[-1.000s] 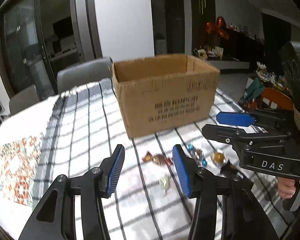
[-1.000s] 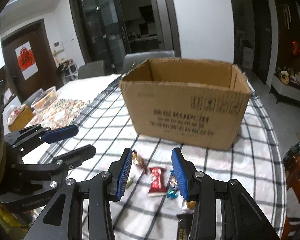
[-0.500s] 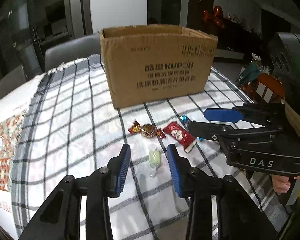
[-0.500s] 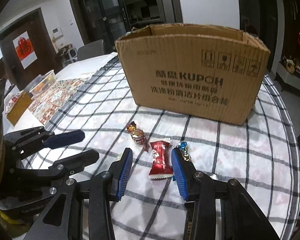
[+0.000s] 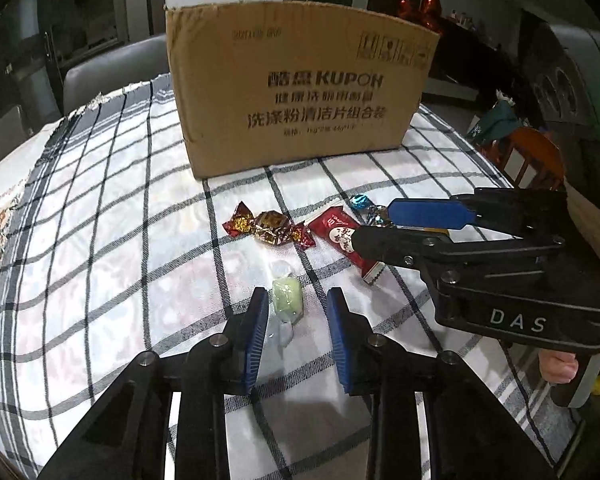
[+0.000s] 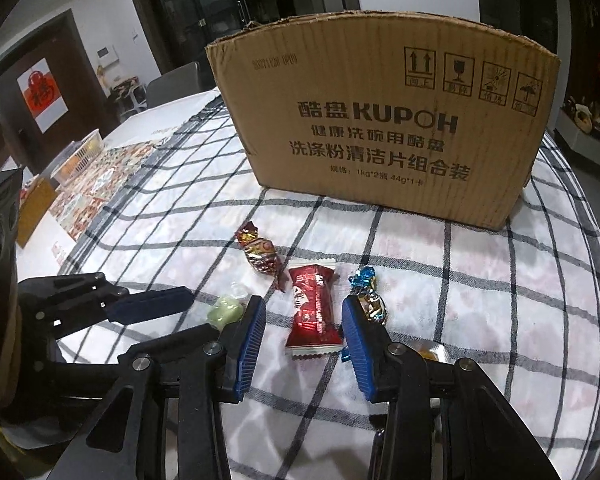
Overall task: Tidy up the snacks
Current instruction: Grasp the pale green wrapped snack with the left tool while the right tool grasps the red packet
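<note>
A: Snacks are noted loose on the checked tablecloth [image 5: 112, 216], all in front of the cardboard box [image 5: 300, 88]: a pale green candy [image 5: 287, 300], a red-gold twist candy [image 5: 270, 227], a red sachet [image 6: 313, 312], a blue-gold foil candy [image 6: 370, 294]. A further gold-wrapped piece is partly hidden behind the right gripper's finger; its kind cannot be told.

B: Progress is judged early. No snack is seen lifted, and the box interior is not visible from either wrist view, so its contents cannot be told.

A: Left gripper [image 5: 298, 322] is recorded with jaws narrow and closing; the green candy lies between them, nearer one pad, not yet pinched. Right gripper [image 6: 304, 344] is held at a narrow gap, with the red sachet between the pads and not visibly pressed.

B: At least four or five pieces are left to be moved, presumably into the box.

A: Clearances: the two grippers are set close, side by side, so crowding is judged possible on lifting. The blue-gold candy lies just beside the right gripper's outer finger and could be nudged. Bare cloth is available to the left of the candies. The near box wall is tall, so a rise over its rim would be required.
</note>
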Motion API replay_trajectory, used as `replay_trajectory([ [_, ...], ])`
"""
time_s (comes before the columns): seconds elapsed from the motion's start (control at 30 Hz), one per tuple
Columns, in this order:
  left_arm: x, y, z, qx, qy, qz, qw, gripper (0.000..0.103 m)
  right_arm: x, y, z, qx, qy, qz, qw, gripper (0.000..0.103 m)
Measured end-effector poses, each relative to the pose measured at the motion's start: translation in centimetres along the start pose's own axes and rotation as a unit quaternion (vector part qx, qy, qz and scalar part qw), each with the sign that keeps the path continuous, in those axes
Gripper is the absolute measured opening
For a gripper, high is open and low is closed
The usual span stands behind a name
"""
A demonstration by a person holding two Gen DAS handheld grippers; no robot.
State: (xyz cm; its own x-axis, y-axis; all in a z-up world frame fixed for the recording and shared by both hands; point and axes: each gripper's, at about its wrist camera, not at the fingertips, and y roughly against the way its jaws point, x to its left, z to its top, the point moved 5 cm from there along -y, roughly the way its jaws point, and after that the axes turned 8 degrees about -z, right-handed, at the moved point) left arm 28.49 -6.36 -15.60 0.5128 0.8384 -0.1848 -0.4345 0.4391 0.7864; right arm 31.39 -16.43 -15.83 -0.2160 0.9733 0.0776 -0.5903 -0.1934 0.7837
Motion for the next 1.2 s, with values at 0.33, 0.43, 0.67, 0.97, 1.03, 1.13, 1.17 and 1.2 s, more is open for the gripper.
replay_trajectory([
  [0.33, 0.4, -1.6, -0.1, 0.01, 0.008, 0.005, 0.9999, 0.026, 0.3, -1.8, -0.3, 0.017, 0.013, -0.001, 1.0, 0.04],
  [0.43, 0.4, -1.8, 0.0, 0.009, 0.011, 0.007, 0.9999, 0.023, 0.4, -2.4, -0.3, 0.024, 0.017, -0.003, 1.0, 0.036],
  [0.67, 0.6, -2.1, -0.1, 0.009, 0.014, 0.009, 0.9998, 0.018, 0.3, -3.0, -0.7, 0.026, 0.016, -0.013, 0.999, 0.028],
  [0.97, 0.6, -0.8, 0.1, -0.007, 0.019, 0.012, 0.9997, 0.018, 0.2, -1.7, -0.6, 0.015, 0.009, -0.014, 1.0, 0.026],
  [1.03, 0.4, -0.3, 0.3, -0.012, 0.018, 0.015, 0.9996, 0.018, 0.2, -1.2, -0.5, 0.01, 0.008, -0.016, 1.0, 0.026],
  [1.13, 0.2, 0.6, 0.4, -0.021, 0.02, 0.016, 0.9995, 0.018, 0.2, -0.4, -0.5, 0.005, 0.004, -0.016, 1.0, 0.024],
  [1.17, 0.1, 1.0, 0.5, -0.024, 0.021, 0.016, 0.9994, 0.018, 0.2, -0.2, -0.6, 0.003, 0.003, -0.015, 1.0, 0.024],
  [1.2, 0.0, 1.3, 0.5, -0.027, 0.021, 0.017, 0.9993, 0.018, 0.2, 0.1, -0.6, 0.001, 0.003, -0.015, 1.0, 0.024],
])
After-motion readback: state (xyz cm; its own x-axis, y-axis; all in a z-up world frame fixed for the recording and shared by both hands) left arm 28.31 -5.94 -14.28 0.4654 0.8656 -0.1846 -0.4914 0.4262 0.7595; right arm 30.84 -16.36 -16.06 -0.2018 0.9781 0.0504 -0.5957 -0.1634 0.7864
